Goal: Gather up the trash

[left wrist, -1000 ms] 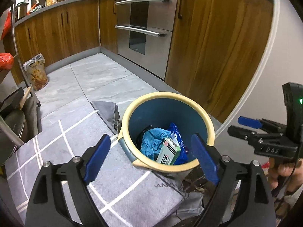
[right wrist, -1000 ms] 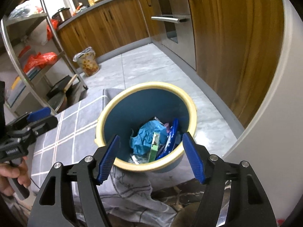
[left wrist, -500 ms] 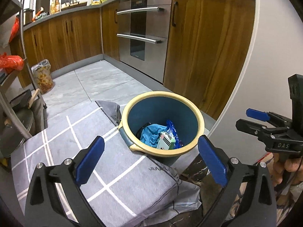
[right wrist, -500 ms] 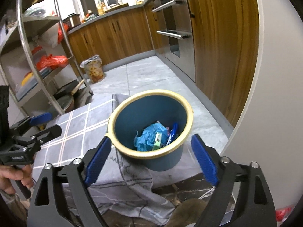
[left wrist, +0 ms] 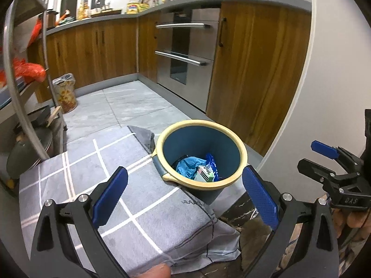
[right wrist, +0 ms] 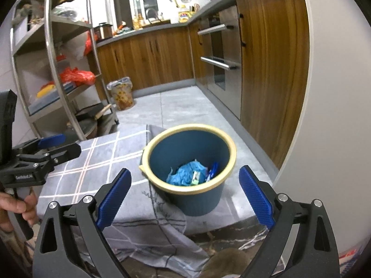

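With trash in the blue bin (left wrist: 200, 159), we hold left gripper (left wrist: 184, 197) and right gripper (right wrist: 184, 195) spread, empty; right jaws just widened; next, find remaining trash.

Your right gripper (left wrist: 334, 162) carries white lettering reading "DAS". Lettering on your left gripper (right wrist: 49, 147) is too blurred to read.

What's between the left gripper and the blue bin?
Only the grey checked cloth lies between the left gripper and the bin, seen in the left wrist view.
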